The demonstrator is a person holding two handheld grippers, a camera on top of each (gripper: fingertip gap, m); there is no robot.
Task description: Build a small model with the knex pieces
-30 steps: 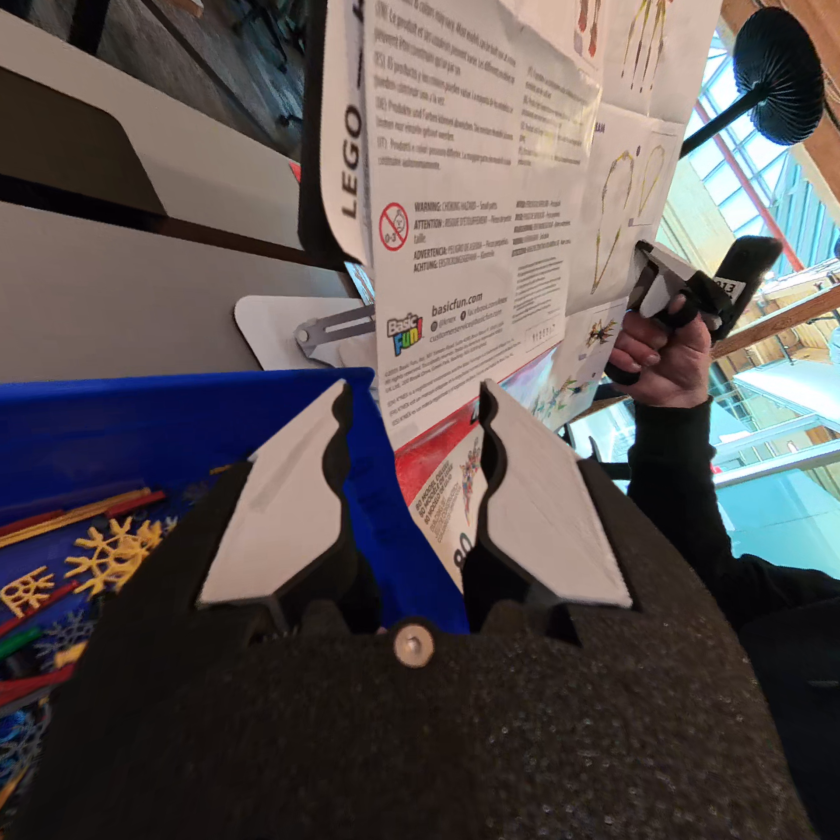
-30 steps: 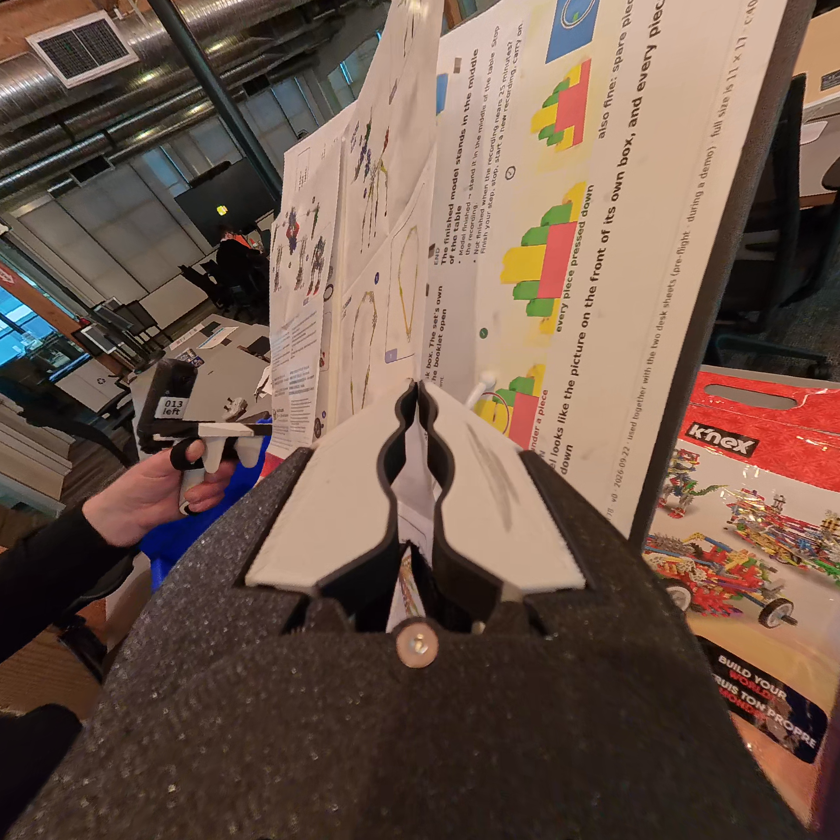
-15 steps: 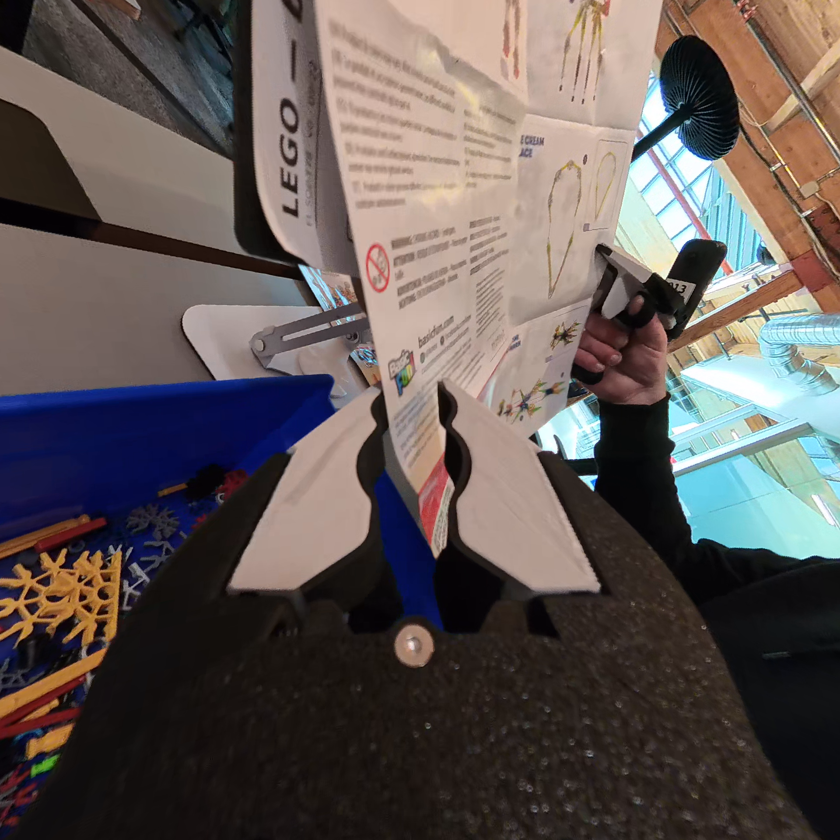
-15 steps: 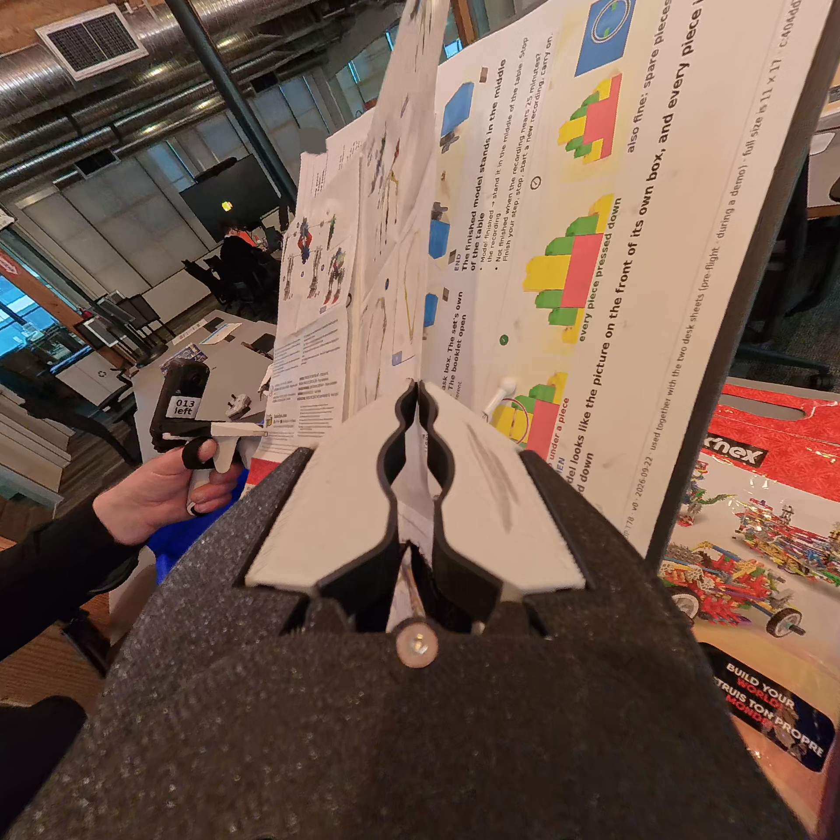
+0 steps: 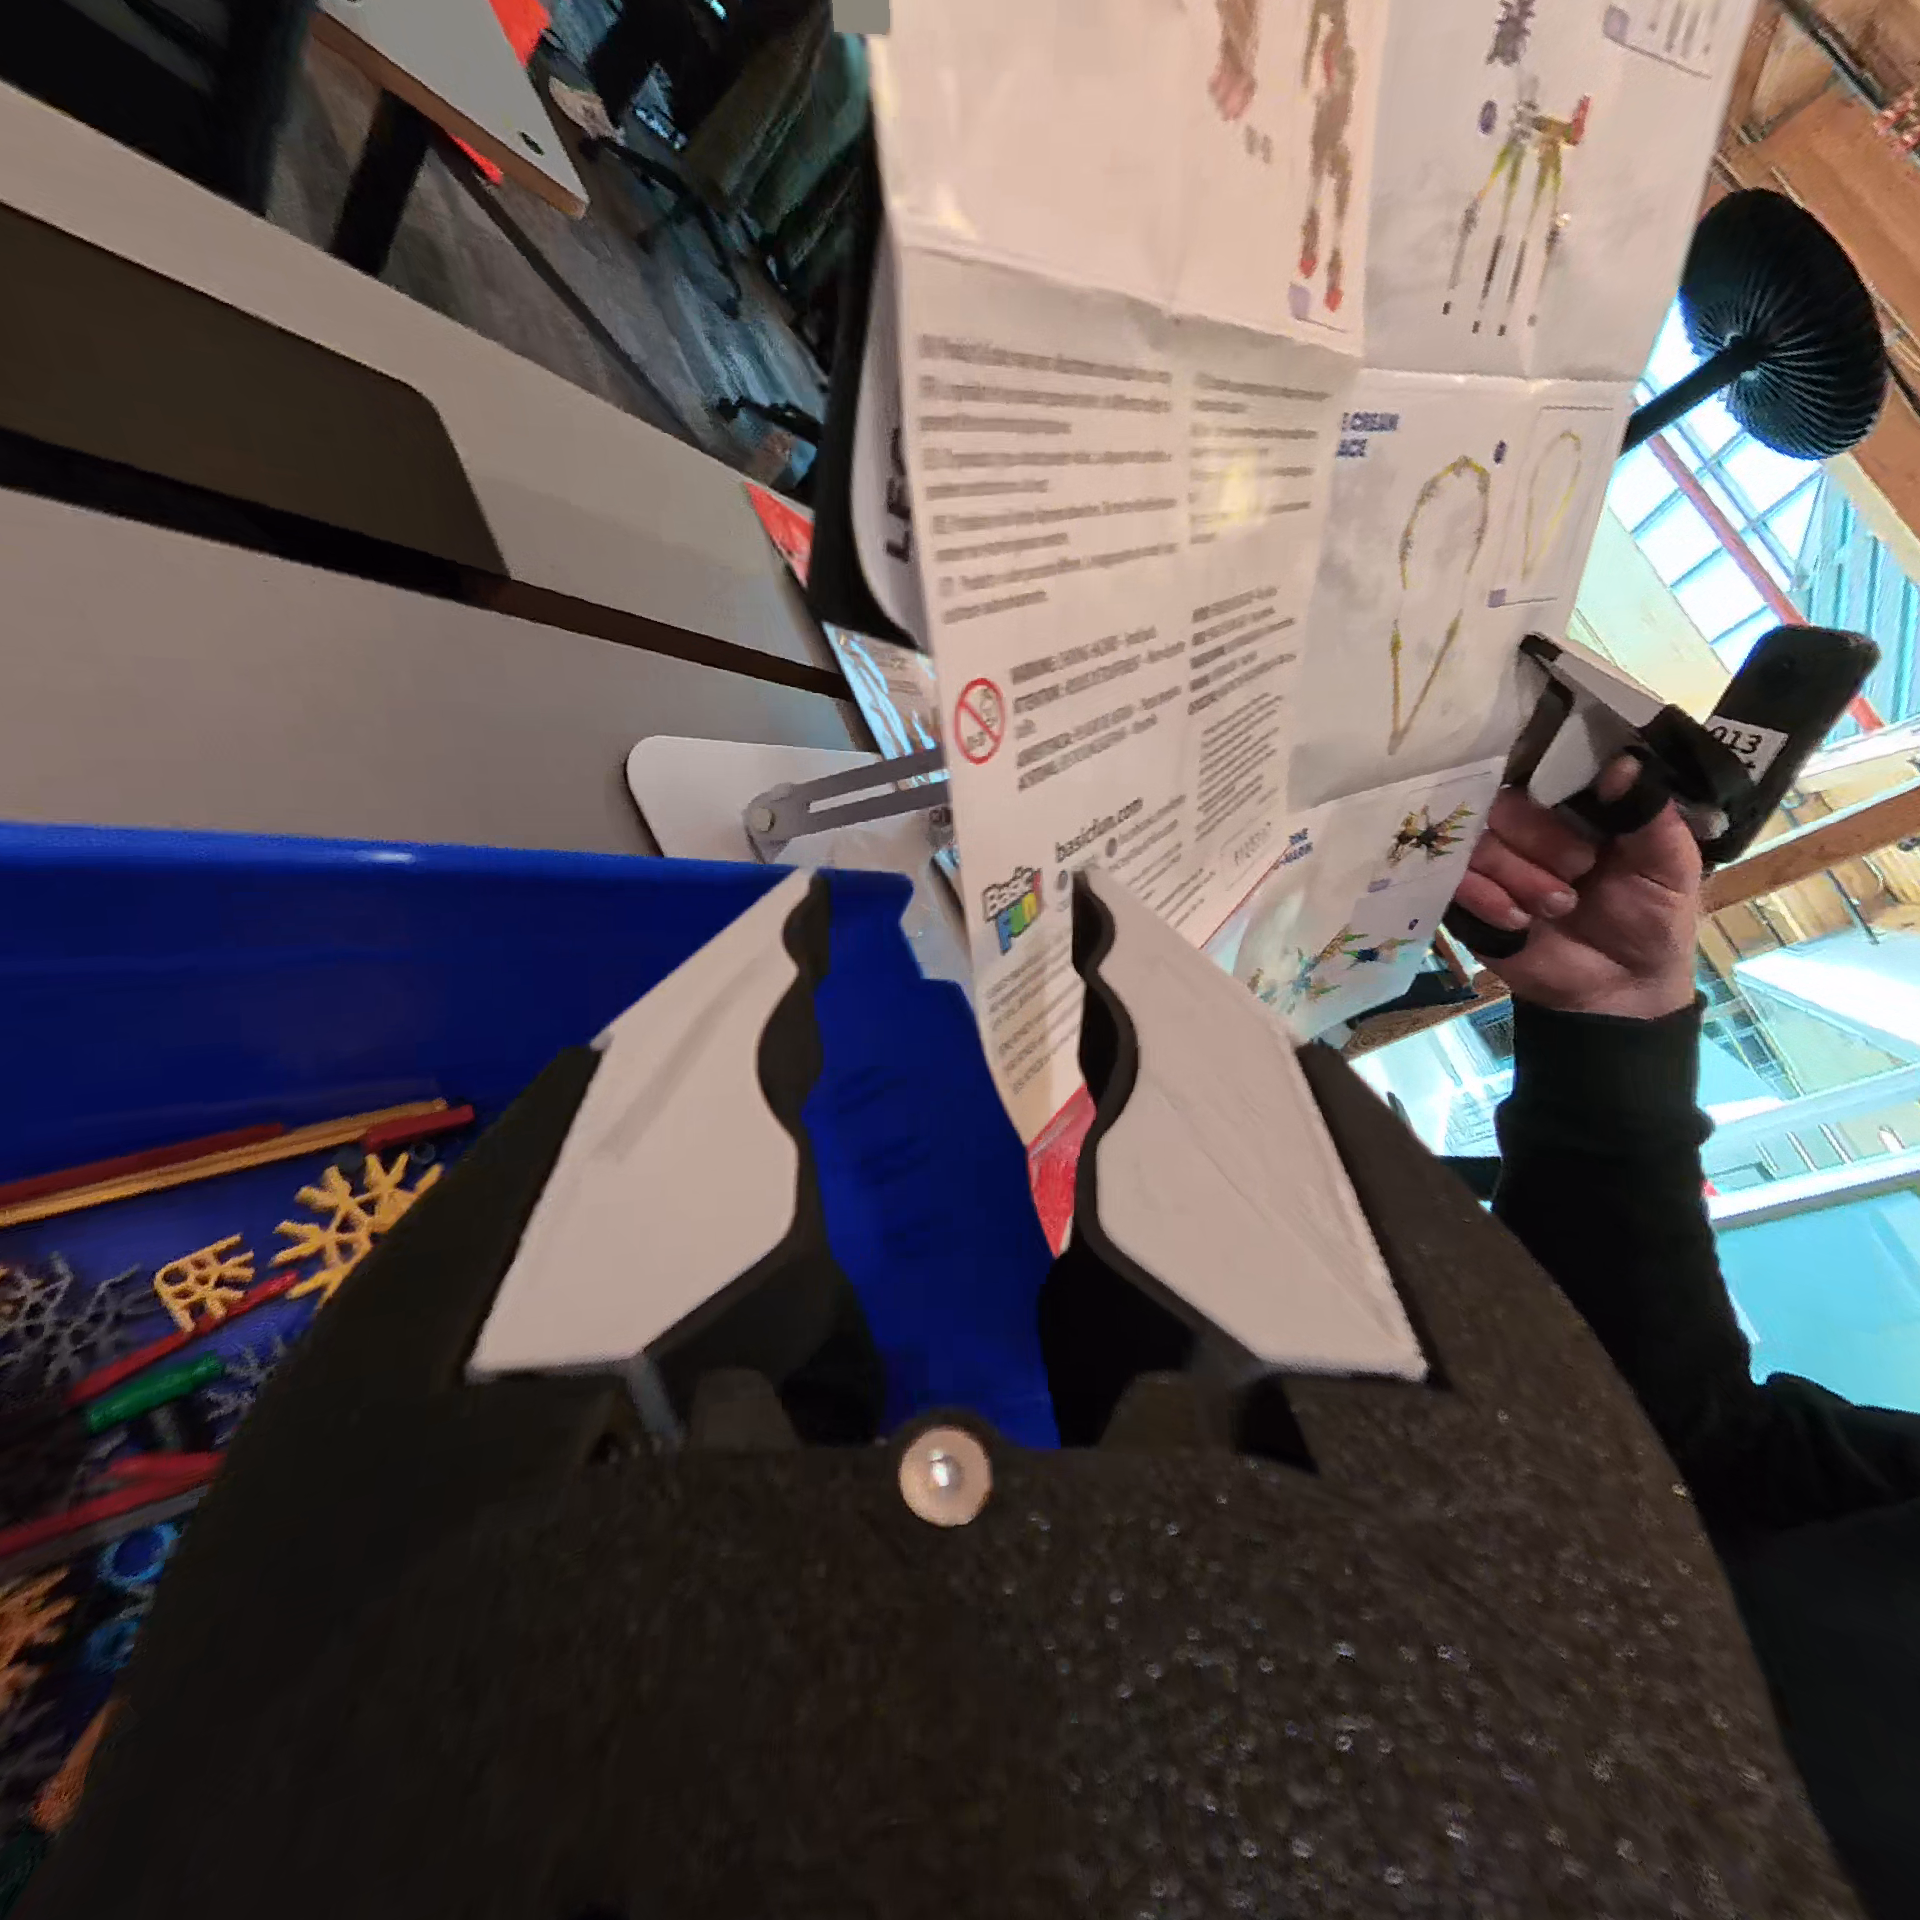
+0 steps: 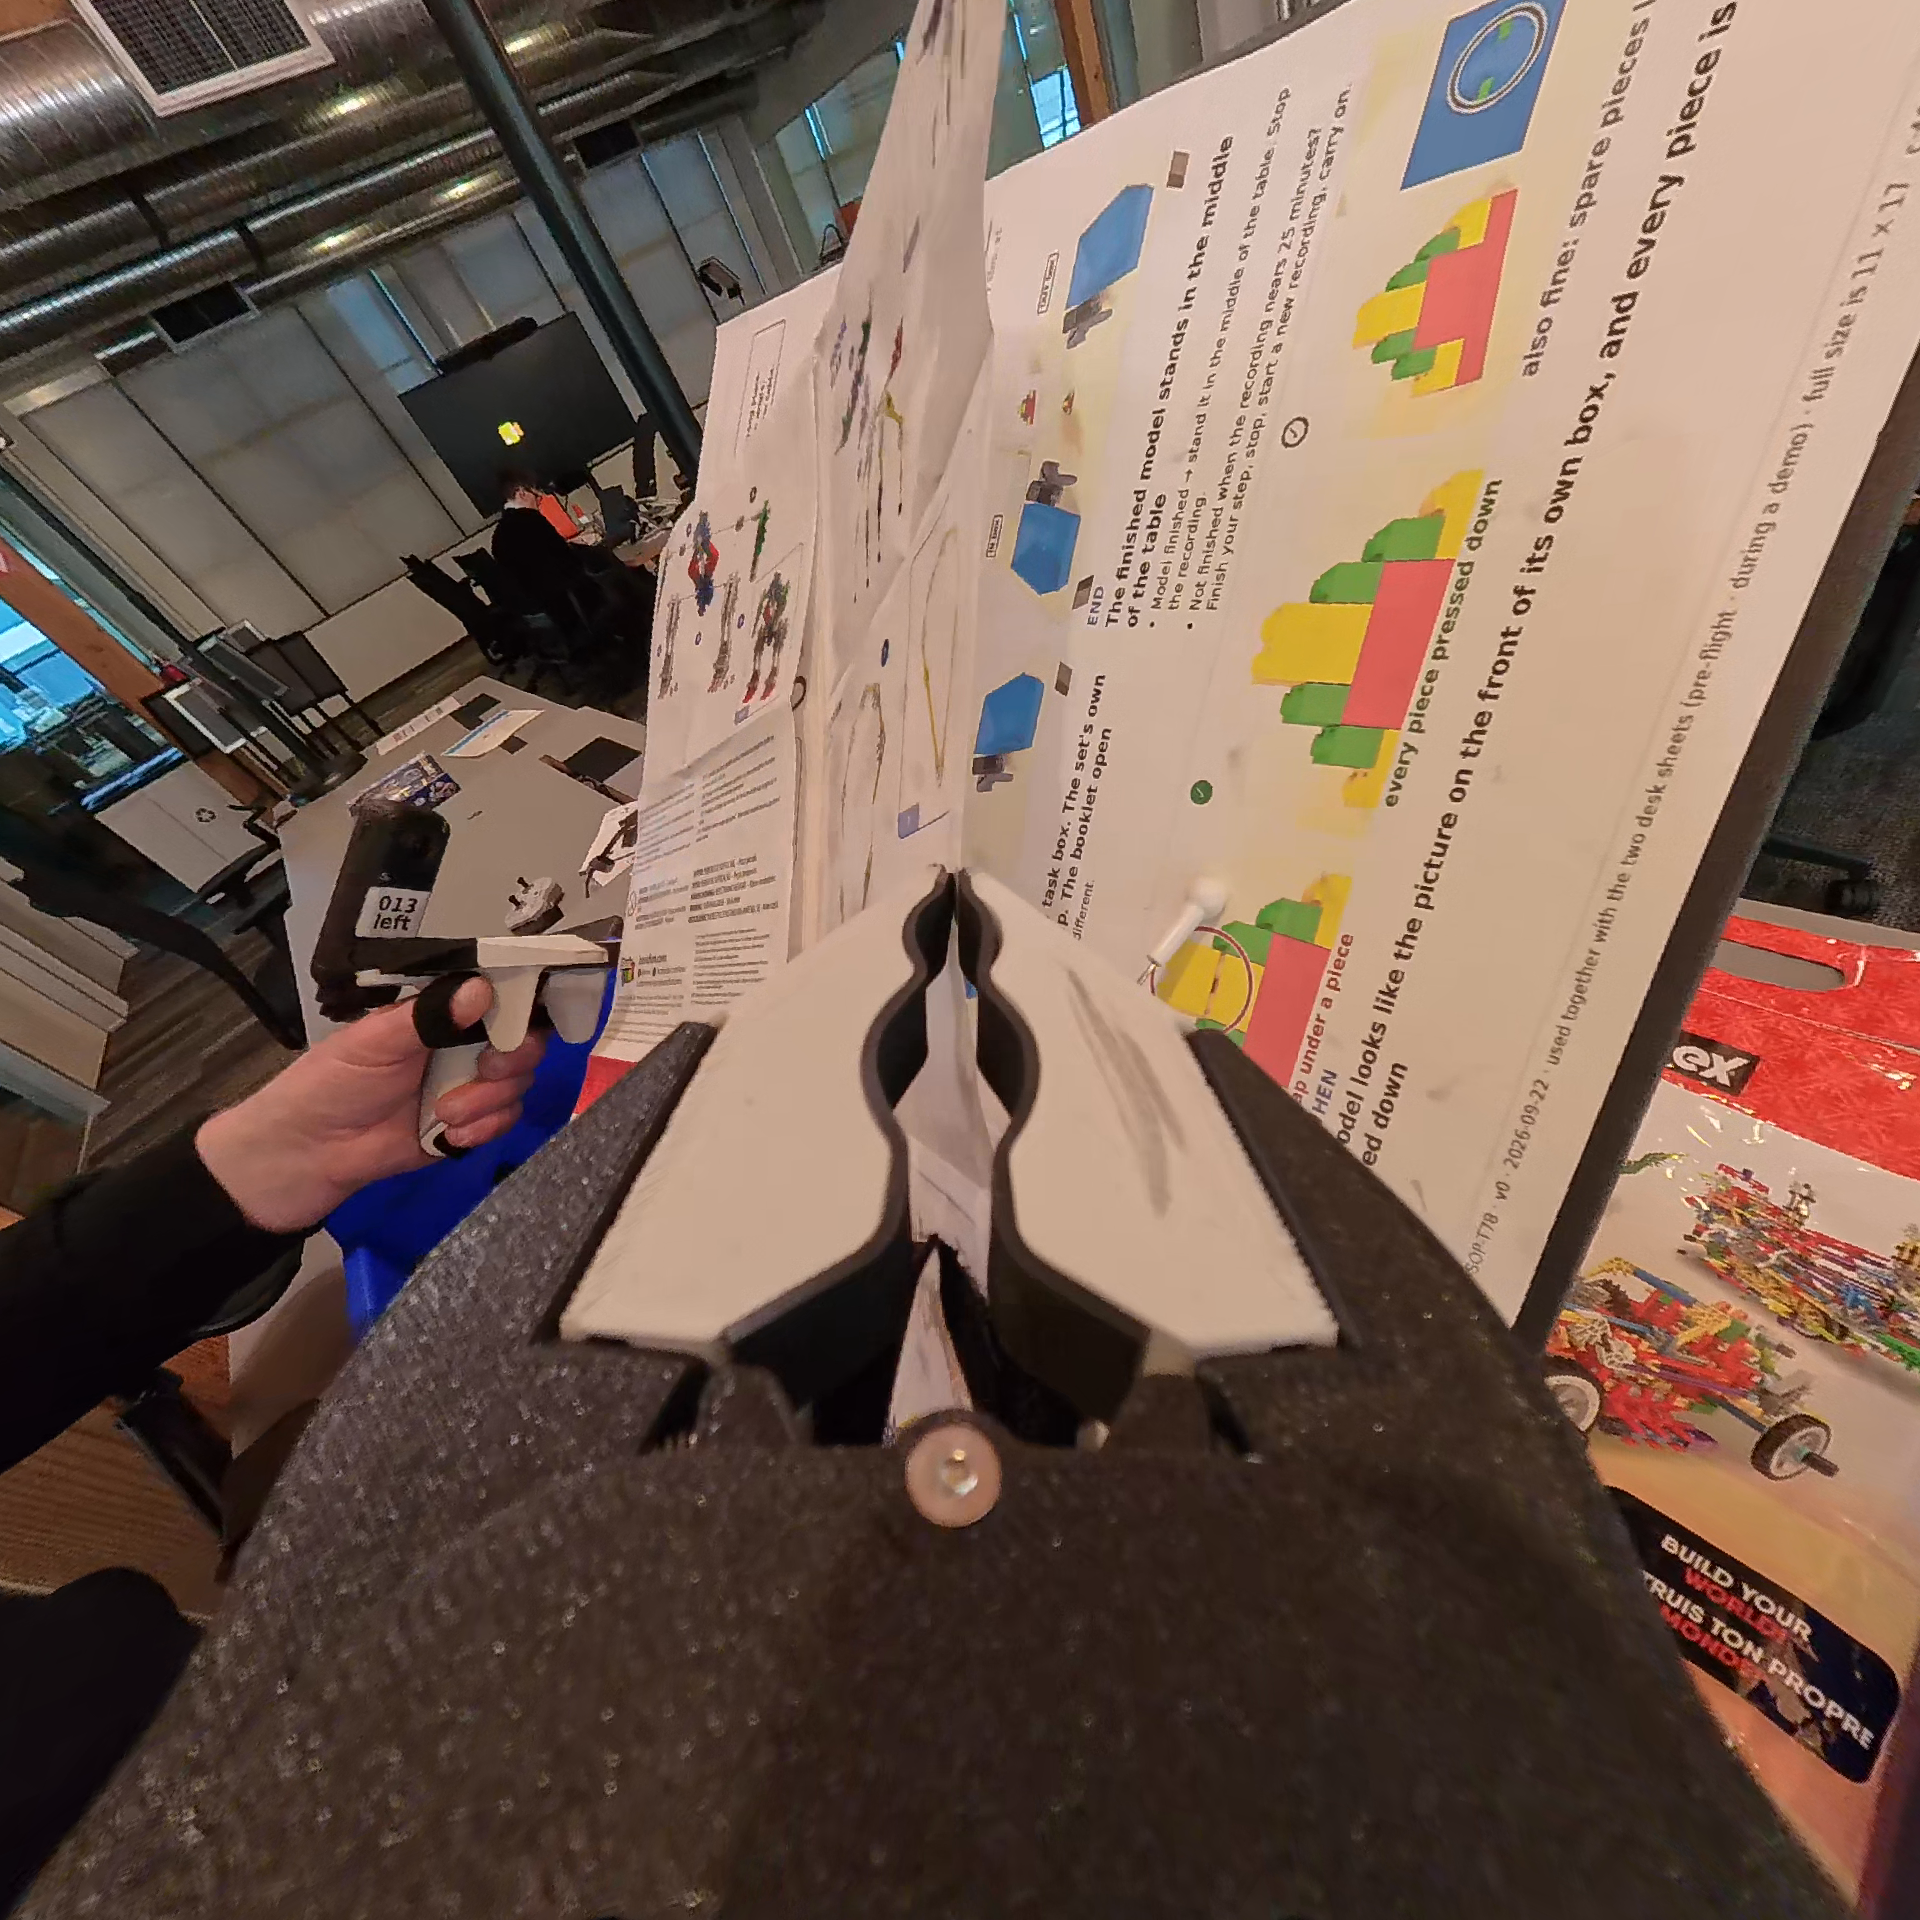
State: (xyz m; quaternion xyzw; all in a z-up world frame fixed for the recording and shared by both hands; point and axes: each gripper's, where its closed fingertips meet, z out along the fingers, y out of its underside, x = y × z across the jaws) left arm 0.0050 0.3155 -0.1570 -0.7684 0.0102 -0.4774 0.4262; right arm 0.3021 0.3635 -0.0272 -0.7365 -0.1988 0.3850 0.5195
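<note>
My right gripper (image 6: 954, 883) is shut on the edge of a large unfolded white instruction sheet (image 6: 894, 520) and holds it upright in the air. The sheet (image 5: 1143, 520) hangs in front of my left gripper (image 5: 945, 894), which is open. The sheet's lower corner lies just inside the right finger (image 5: 1195, 1091); I cannot tell if it touches. The right gripper (image 5: 1538, 707), held by a hand, also shows at the sheet's far edge. The left gripper (image 6: 603, 945) shows at the sheet's lower left corner.
A blue bin (image 5: 312, 935) with several red, yellow and grey construction pieces (image 5: 343, 1226) sits below left. A white printed board (image 6: 1455, 520) stands behind the sheet. A red toy box (image 6: 1766, 1299) lies at the right. Grey tables and chairs stand beyond.
My left jaws narrowed around the sheet's lower corner half a second ago and now stand wide apart again. The right gripper stays shut on the sheet, which has swung slightly.
</note>
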